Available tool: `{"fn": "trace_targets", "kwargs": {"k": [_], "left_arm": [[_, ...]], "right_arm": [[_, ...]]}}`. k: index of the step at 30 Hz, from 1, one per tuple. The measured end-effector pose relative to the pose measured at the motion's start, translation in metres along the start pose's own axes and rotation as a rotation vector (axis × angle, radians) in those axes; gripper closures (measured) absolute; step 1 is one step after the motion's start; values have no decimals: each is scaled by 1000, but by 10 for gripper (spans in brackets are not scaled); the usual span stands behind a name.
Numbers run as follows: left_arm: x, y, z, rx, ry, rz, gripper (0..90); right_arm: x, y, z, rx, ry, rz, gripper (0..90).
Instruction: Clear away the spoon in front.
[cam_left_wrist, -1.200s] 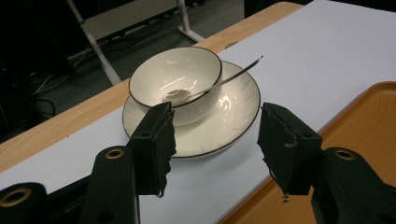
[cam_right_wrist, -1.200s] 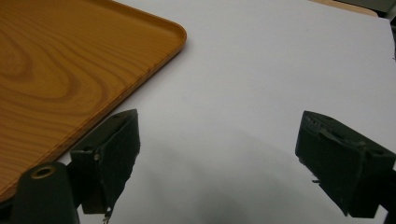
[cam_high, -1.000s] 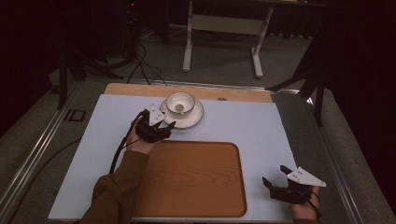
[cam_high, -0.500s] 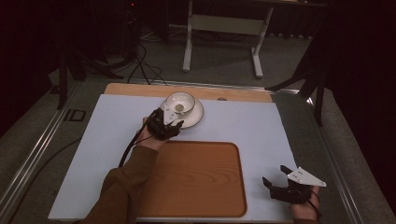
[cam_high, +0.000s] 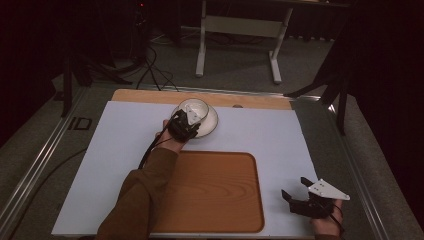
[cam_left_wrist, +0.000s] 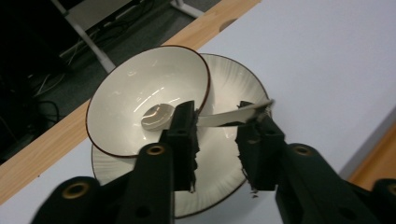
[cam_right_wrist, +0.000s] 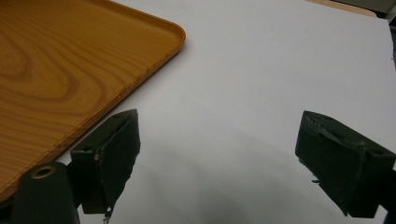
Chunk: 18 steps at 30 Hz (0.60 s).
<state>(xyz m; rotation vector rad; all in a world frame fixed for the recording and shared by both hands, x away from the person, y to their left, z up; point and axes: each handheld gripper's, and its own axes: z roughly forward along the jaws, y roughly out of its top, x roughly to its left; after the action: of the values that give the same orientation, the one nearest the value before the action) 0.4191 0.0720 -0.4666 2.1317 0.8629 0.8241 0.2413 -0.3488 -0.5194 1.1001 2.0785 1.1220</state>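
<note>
Counting the crockery gives one bowl (cam_left_wrist: 140, 100), one saucer (cam_left_wrist: 224, 154) under it and one spoon (cam_left_wrist: 210, 116), all at the far middle of the white table cover (cam_high: 280, 135); one wooden tray (cam_high: 215, 190) lies nearer the person, and there are two grippers. The left gripper (cam_left_wrist: 217, 135) reaches over the saucer's near edge, its jaws having just been closing. The spoon's scoop lies inside the bowl and its handle runs out over the bowl's rim, crossing the gap between the two black fingers (cam_left_wrist: 184, 135). The fingers stand a little apart on either side of the handle, and whether the pads press on it yet cannot be told. The right gripper (cam_right_wrist: 217, 154) rests near the table's right near corner, just beside the tray, its fingers spread wide over bare cover. The left gripper view brings out the spoon, which the high view leaves hidden behind the gripper (cam_high: 186, 125). The high view, in turn, shows how well apart the two hands are.
</note>
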Motion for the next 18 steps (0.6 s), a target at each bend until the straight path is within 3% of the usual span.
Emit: {"fn": "trace_targets", "kwargs": {"k": [3,4,8,18], "left_arm": [[0,0,0,-1,9,5,779],[0,1,-2,-6,35,22,779],[5,4,-11,-33,59,21,880],[15,5,-27,-59,49,0,890]], "right_arm": [[0,0,0,0,-1,0,138],[0,0,0,0,-2,-1,138],[-1,0,0,-3,-3,-1,138],[0,0,0,-5,-5,-2,139]]}}
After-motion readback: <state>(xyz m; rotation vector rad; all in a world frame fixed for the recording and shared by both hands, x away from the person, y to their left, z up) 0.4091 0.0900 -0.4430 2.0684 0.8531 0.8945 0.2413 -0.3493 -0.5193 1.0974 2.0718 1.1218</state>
